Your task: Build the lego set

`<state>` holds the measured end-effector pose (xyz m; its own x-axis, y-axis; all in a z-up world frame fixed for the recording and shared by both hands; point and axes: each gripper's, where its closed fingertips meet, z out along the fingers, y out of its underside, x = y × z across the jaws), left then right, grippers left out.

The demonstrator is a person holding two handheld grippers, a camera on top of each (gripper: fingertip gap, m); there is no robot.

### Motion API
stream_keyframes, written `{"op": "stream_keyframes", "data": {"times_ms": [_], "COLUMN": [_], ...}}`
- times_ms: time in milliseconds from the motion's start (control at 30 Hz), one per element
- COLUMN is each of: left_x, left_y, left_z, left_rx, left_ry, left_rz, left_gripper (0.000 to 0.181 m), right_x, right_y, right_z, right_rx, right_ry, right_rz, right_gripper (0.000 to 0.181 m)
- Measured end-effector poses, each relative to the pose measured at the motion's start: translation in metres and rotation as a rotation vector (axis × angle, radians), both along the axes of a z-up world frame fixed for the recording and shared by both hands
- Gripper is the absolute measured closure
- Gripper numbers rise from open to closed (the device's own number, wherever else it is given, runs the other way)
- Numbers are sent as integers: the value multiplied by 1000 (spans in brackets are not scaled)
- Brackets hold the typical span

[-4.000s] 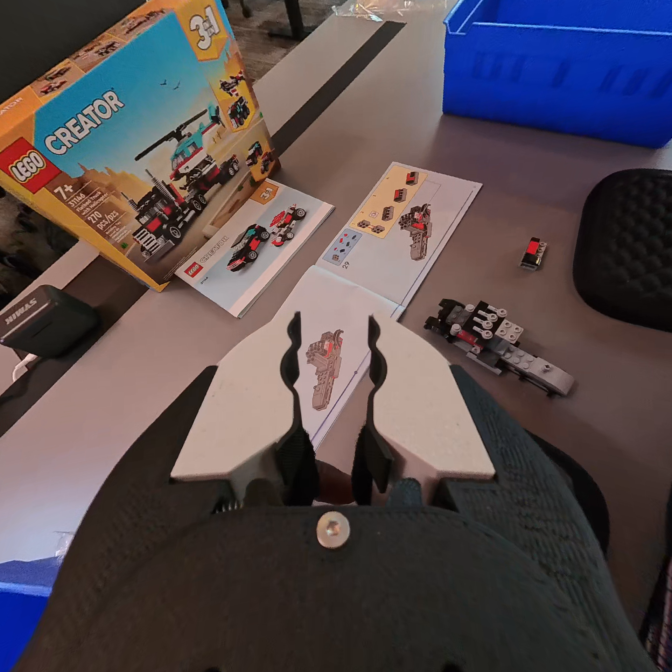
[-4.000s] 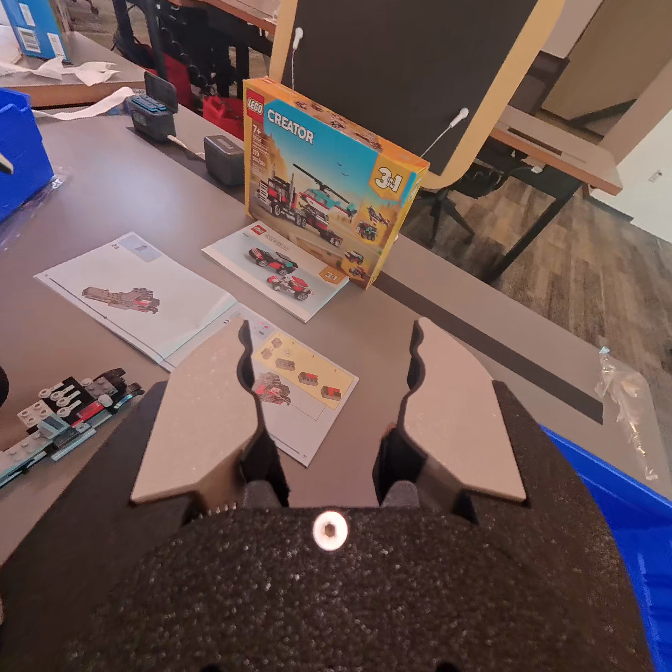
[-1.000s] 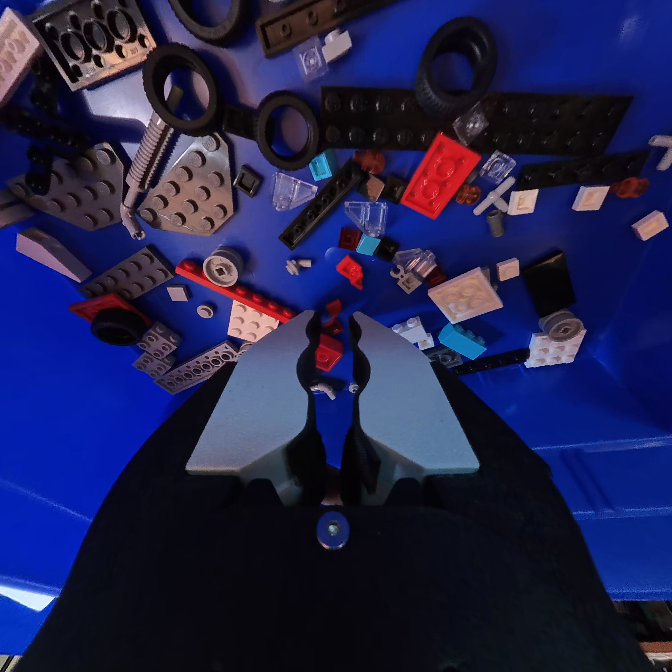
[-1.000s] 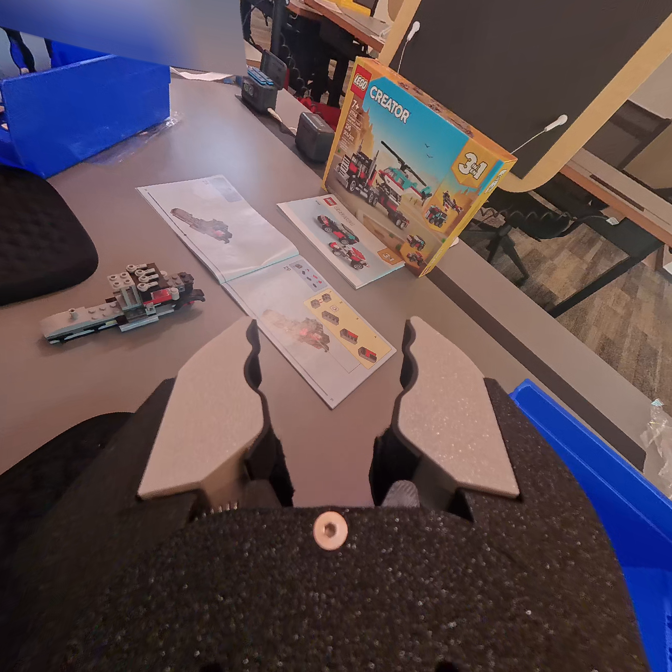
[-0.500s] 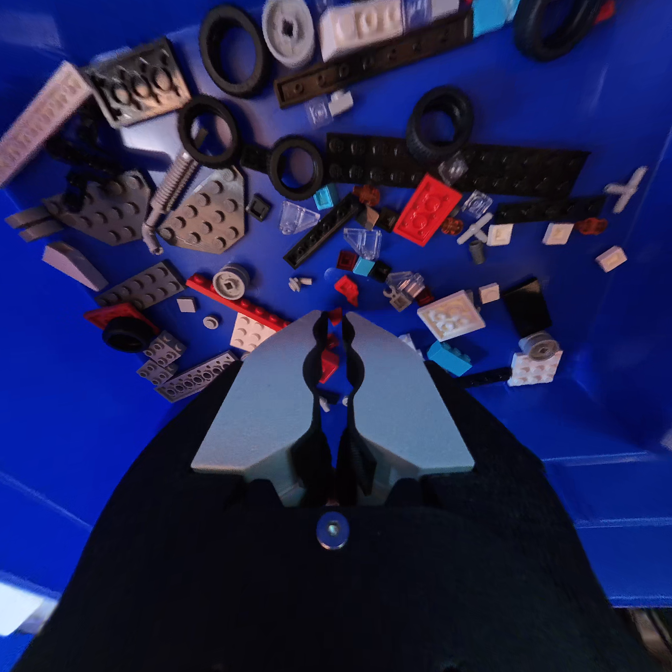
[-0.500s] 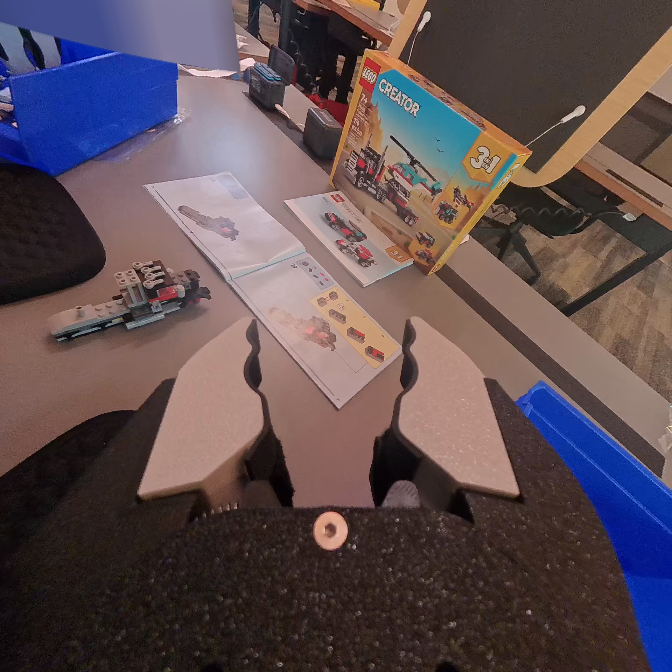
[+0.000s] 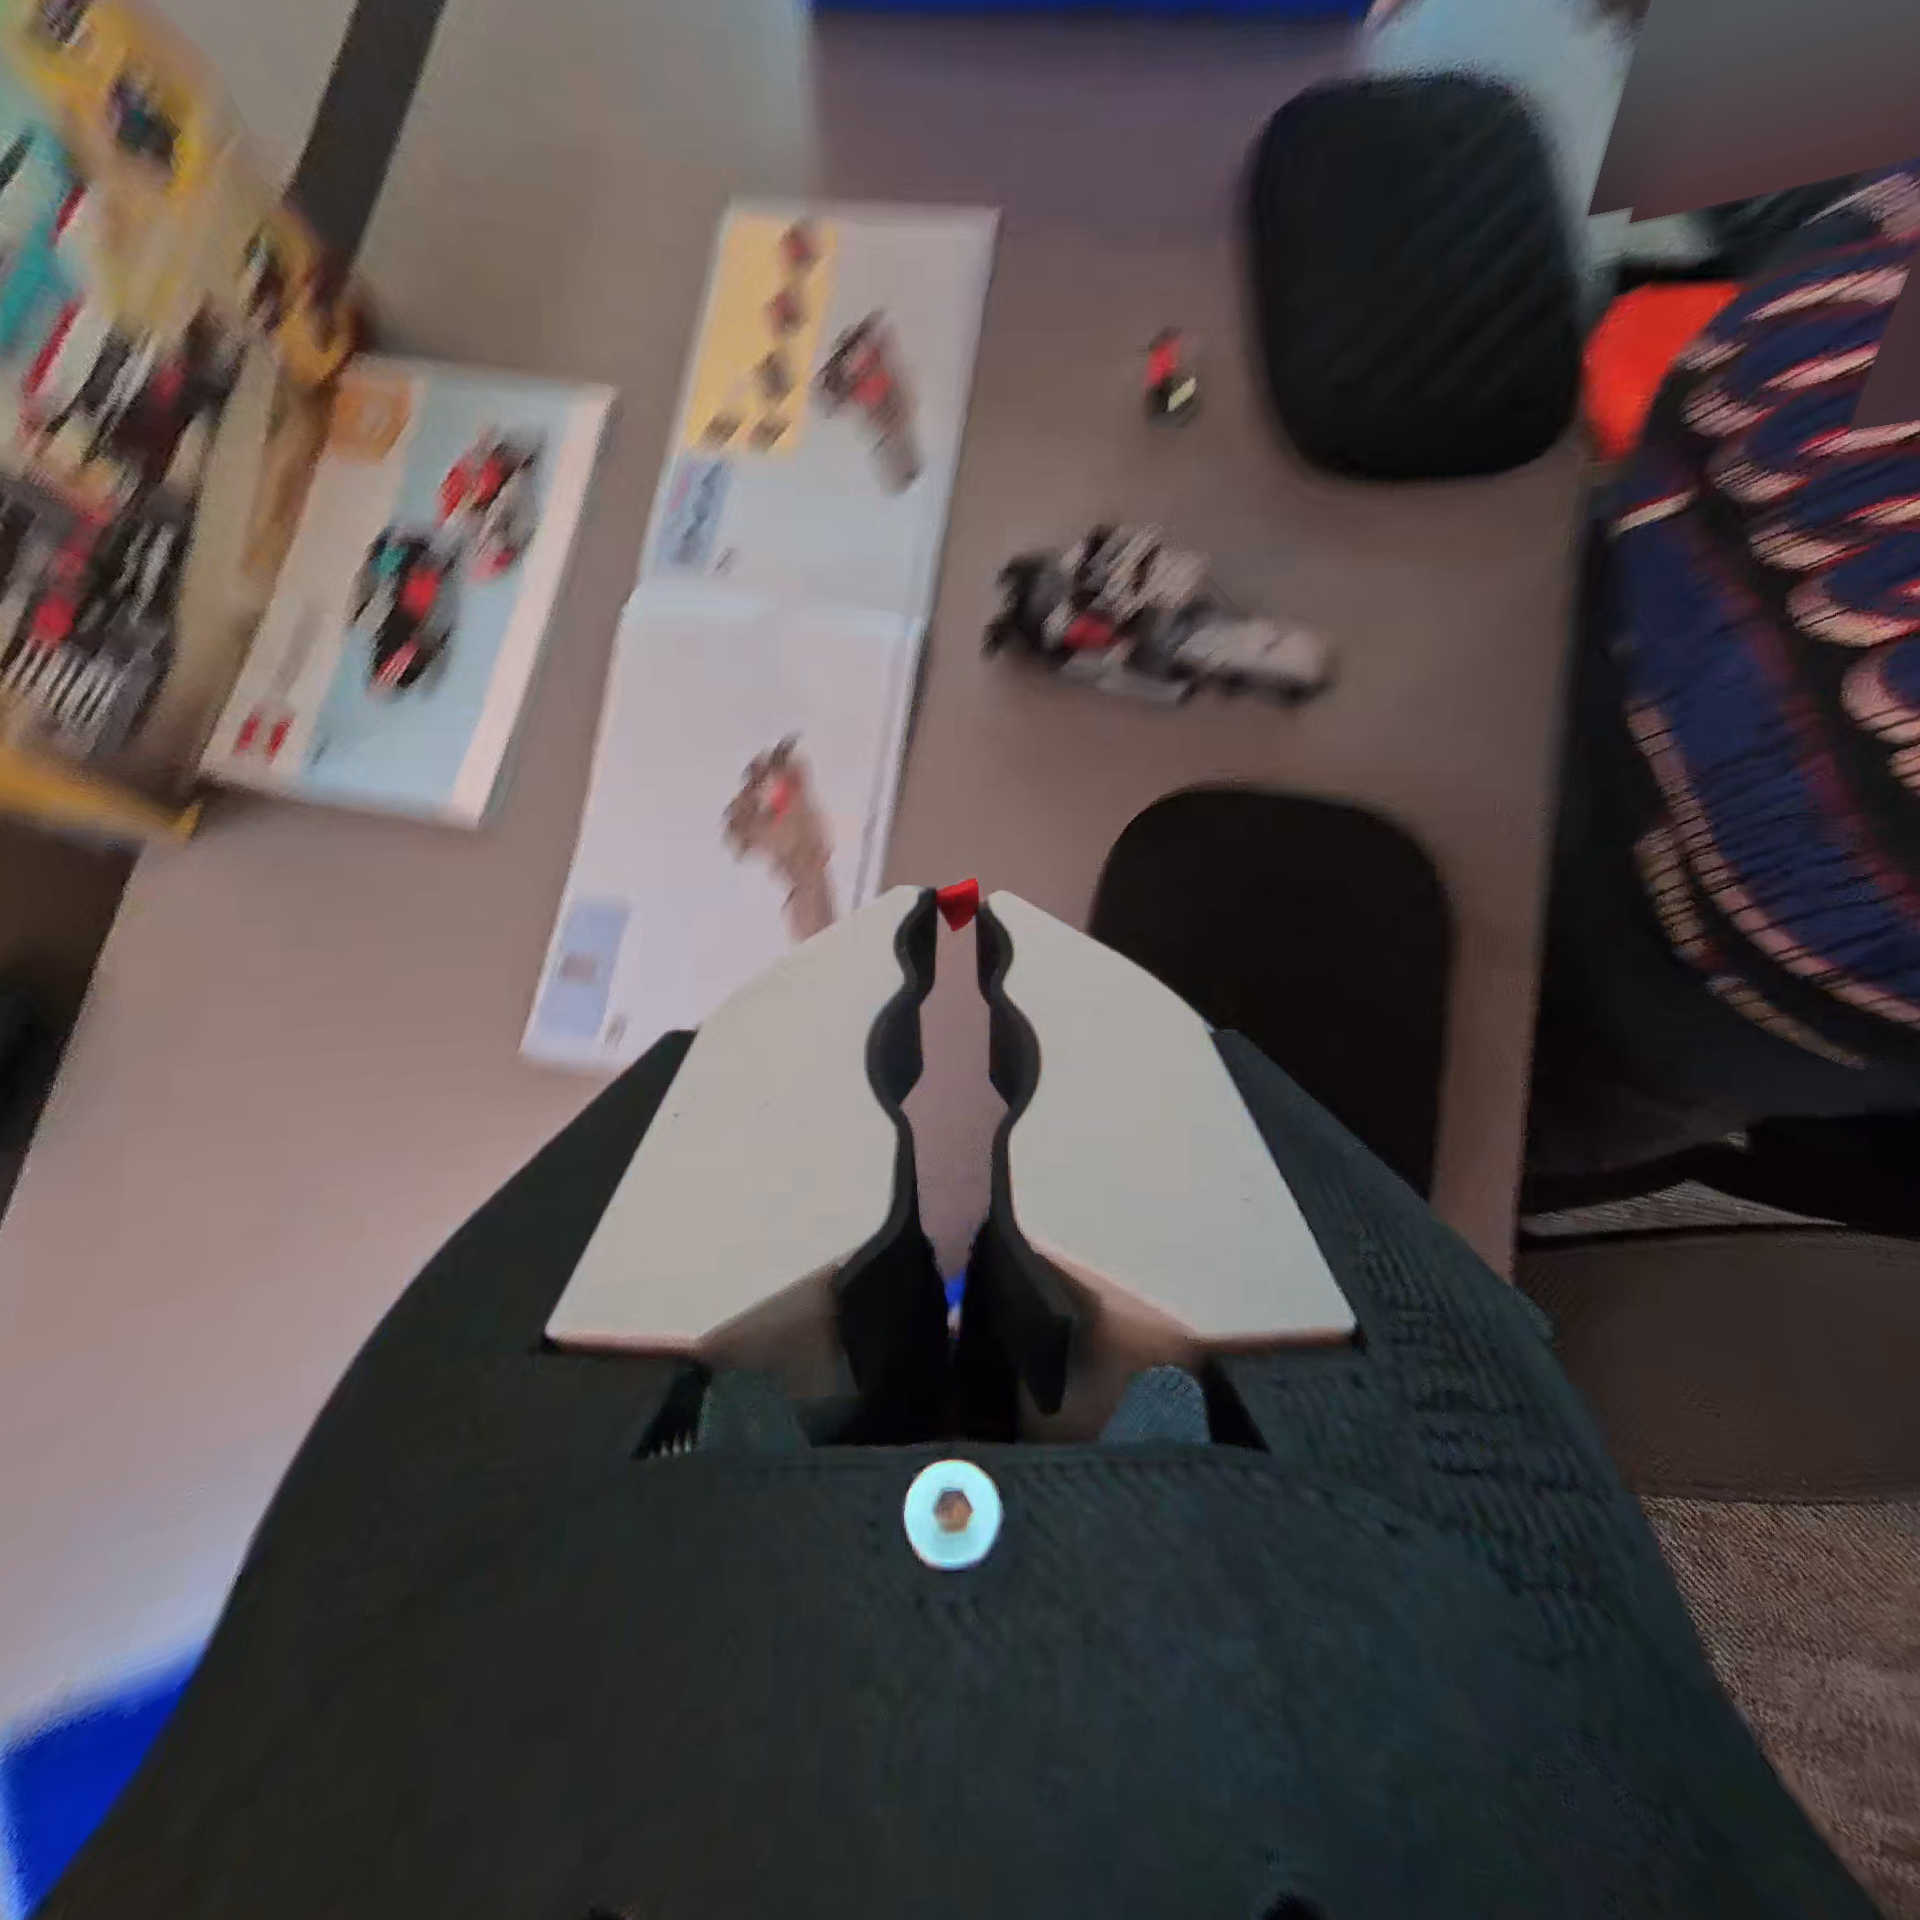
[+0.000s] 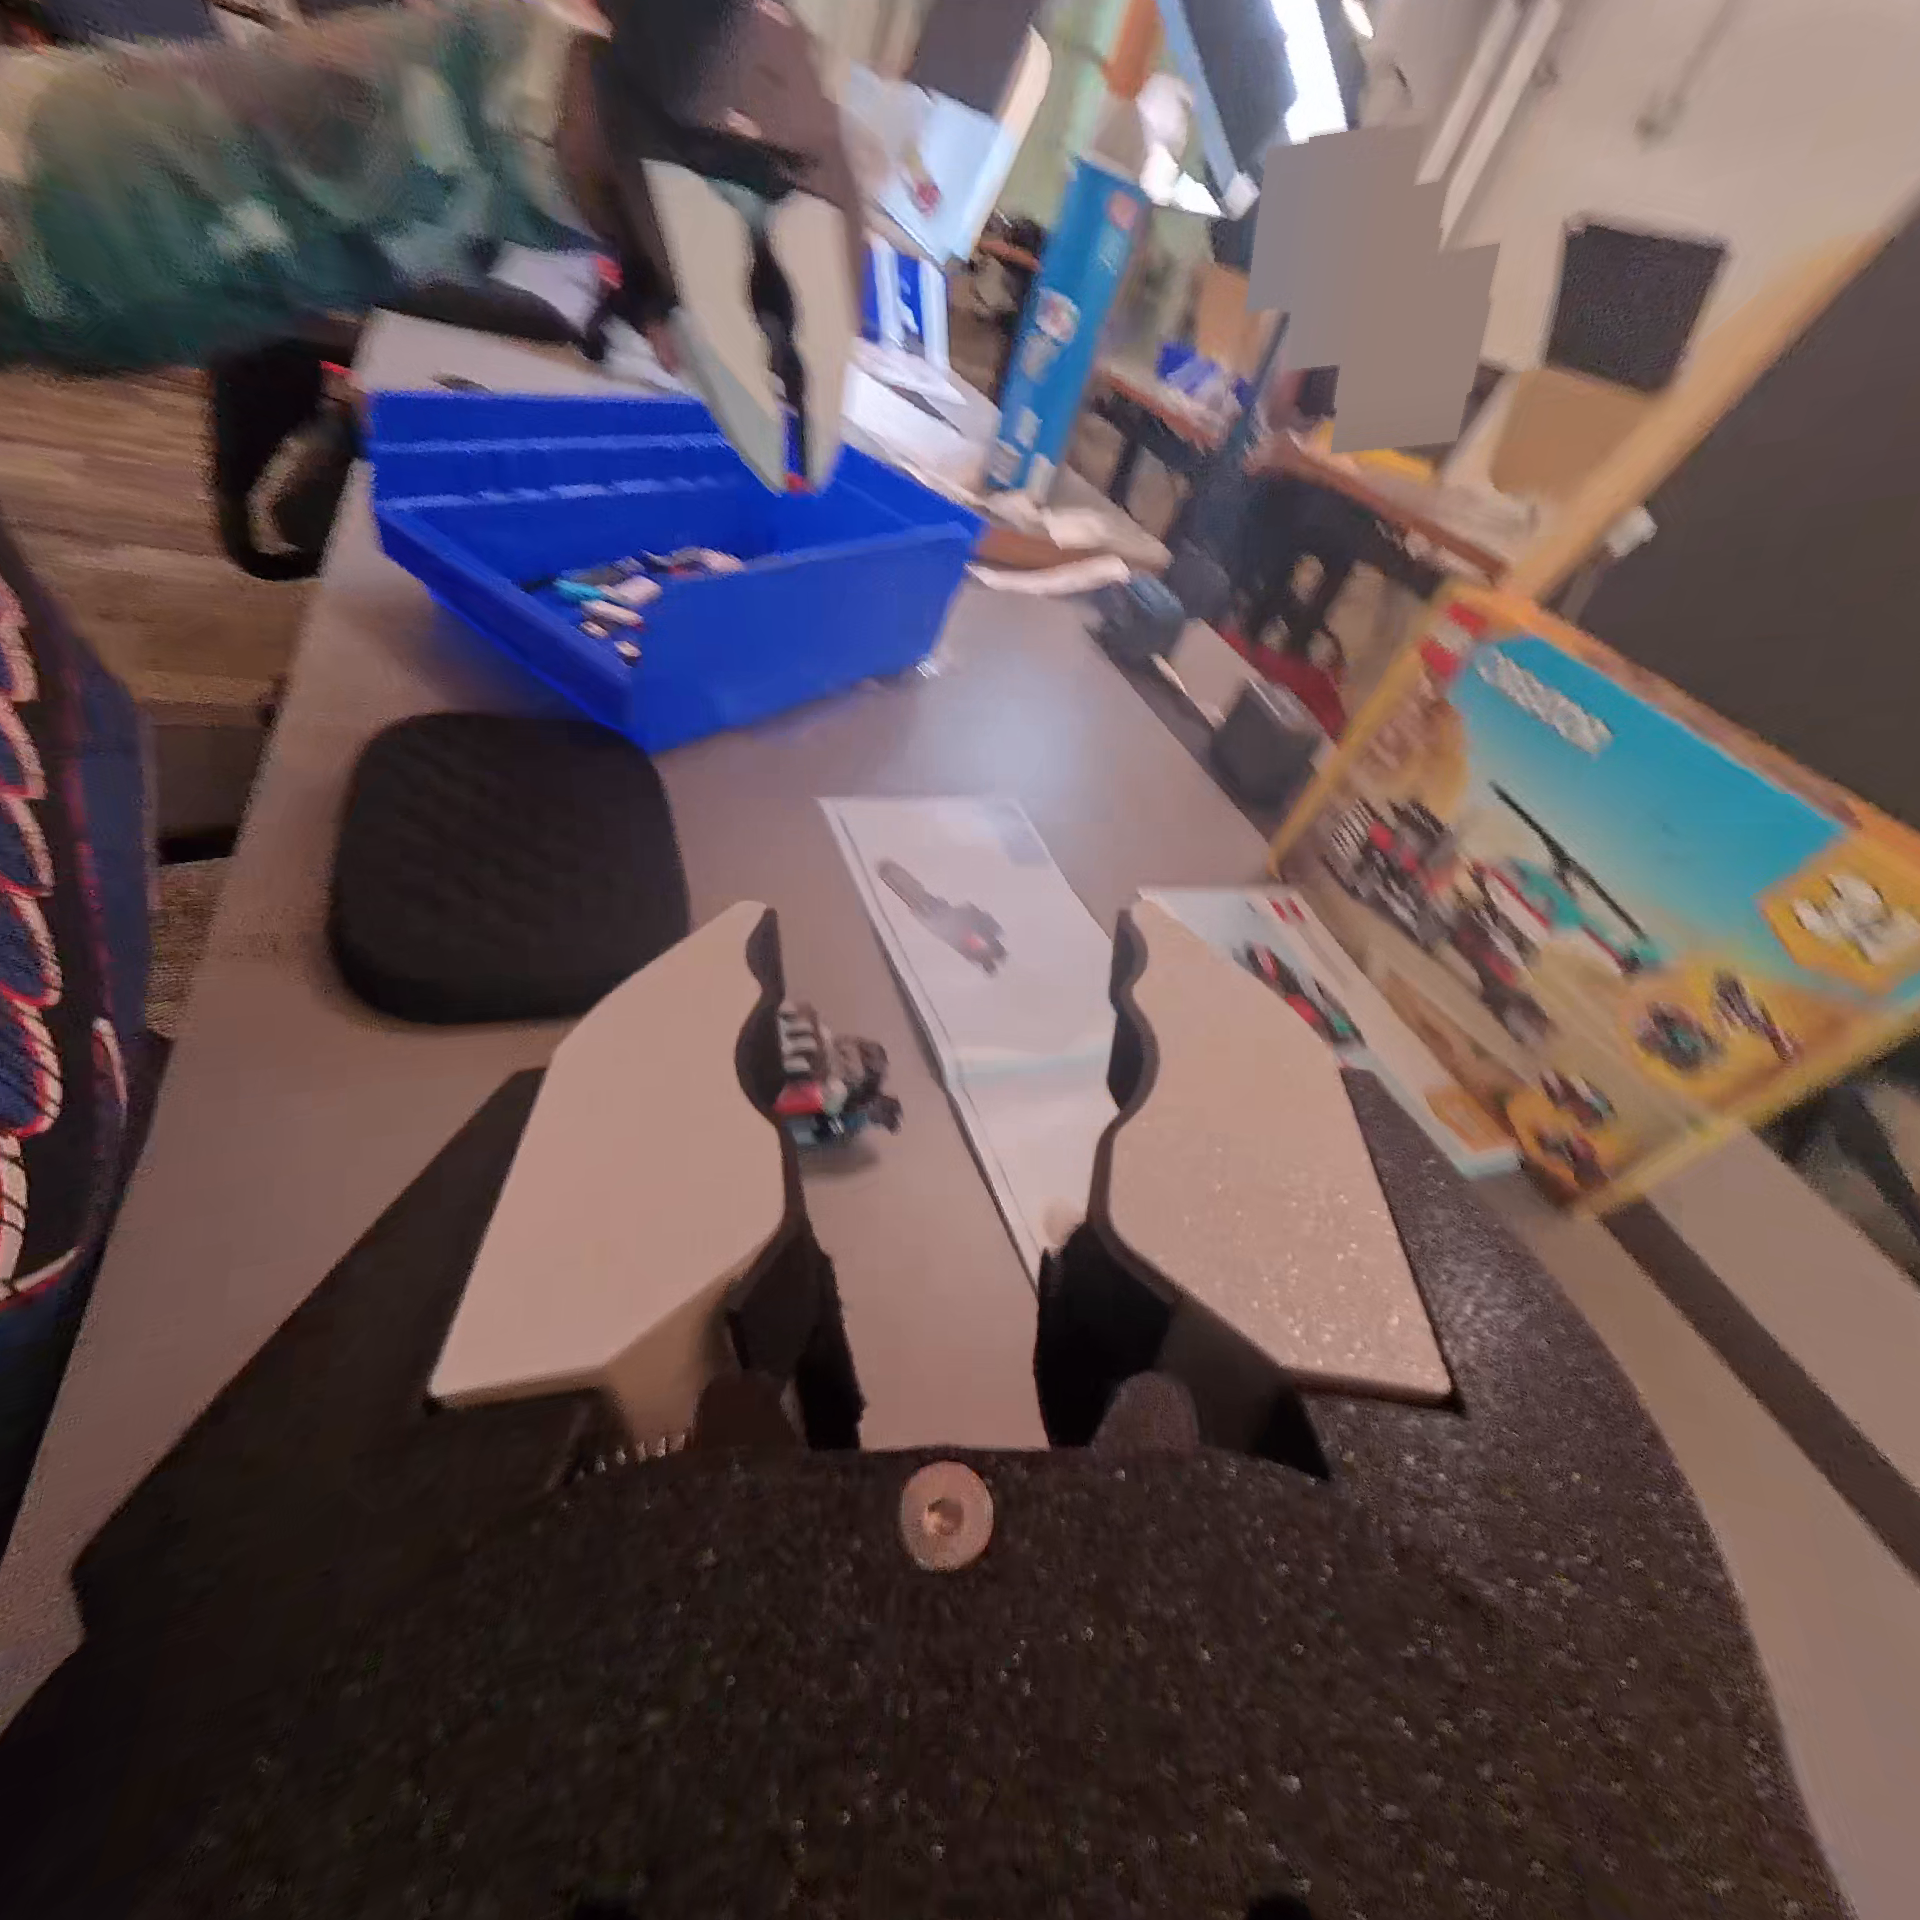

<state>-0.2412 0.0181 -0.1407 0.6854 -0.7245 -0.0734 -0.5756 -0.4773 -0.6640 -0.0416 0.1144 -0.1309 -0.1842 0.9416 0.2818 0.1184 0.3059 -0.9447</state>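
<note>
Red and tiny, a wedge-shaped brick (image 7: 958, 902) sits pinched at the very tips of the left tool (image 7: 956, 906), whose pale grey, matte fingers (image 7: 790, 1122) with wavy black inner edges are drawn nearly together around it. From the right wrist view that same left tool (image 8: 792, 470) hangs high at 11 o'clock, tips pointing down above the blue plastic bin (image 8: 727, 623), with a blurred green sleeve (image 8: 239, 208) behind it. The right tool (image 8: 940, 935) is held low over the desk (image 8: 935, 1299), level and pointing along it, its speckled grey fingers (image 8: 634, 1153) spread wide with nothing between them; its body is black, grainy foam-like plastic with a silver screw at the centre. Just past the left finger's tip, at 12 o'clock, lies the partly built model (image 8: 836, 1075), a low knobbly cluster of black, grey and red bricks; in the left wrist view the model (image 7: 1143, 623) is at 1 o'clock, blurred. An open instruction booklet (image 7: 790, 582) of glossy white pages lies flat on the smooth grey-brown desk, a second closed booklet (image 7: 416, 592) to its left. The cardboard set box (image 8: 1600, 883), yellow-edged with a bright blue front, stands at 3 o'clock in the right view. A rounded black quilted pad (image 8: 504, 862) rests at 10 o'clock, between the bin and the model. One small red-and-black piece (image 7: 1169, 369) lies apart near another pad (image 7: 1413, 270).
</note>
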Motion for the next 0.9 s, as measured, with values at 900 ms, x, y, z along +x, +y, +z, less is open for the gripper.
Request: {"op": "stream_keyframes", "data": {"times_ms": [900], "left_x": [182], "left_y": [26], "left_z": [9], "left_rx": [-406], "left_ry": [-85], "left_rz": [-622], "left_gripper": [174], "right_x": [-26], "right_y": [-70], "right_z": [13], "right_rx": [677], "right_ry": [230], "right_rz": [176], "right_gripper": [172]}}
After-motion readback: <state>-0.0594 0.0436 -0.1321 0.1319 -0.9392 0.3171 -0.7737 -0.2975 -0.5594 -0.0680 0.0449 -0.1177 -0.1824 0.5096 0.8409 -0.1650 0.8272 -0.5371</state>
